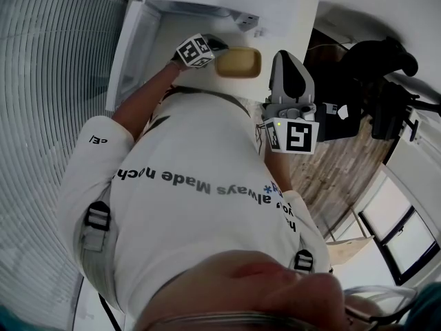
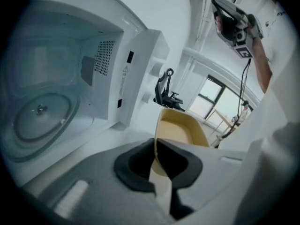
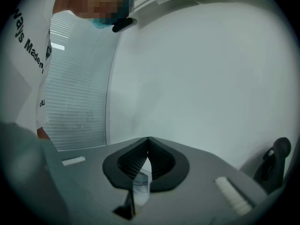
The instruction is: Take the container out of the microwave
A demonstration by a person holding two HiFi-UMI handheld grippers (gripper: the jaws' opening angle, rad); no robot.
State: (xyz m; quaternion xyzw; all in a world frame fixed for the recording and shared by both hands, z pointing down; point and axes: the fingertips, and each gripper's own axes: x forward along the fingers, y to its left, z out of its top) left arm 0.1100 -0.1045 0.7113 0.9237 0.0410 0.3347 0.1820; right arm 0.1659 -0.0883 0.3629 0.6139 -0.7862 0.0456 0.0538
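Observation:
The tan, shallow container (image 2: 183, 130) is outside the microwave (image 2: 70, 64), held tilted over the white counter. My left gripper (image 2: 155, 142) is shut on its near rim, one pad inside the wall and one outside. In the head view, the left gripper (image 1: 212, 56) holds the container (image 1: 238, 62) just in front of the microwave (image 1: 207, 5). The microwave cavity is open and its glass turntable (image 2: 40, 111) is bare. My right gripper (image 1: 288, 74) hangs to the right, away from the container; in its own view it (image 3: 148, 139) points at a white wall, fingertips together, nothing held.
The microwave's open door (image 2: 140, 69) stands between the cavity and the container. The white counter (image 2: 98, 142) runs under the left gripper. A black office chair (image 2: 166, 93) and windows lie beyond. Dark equipment (image 1: 372, 81) stands on a wooden floor (image 1: 331, 174) at the right.

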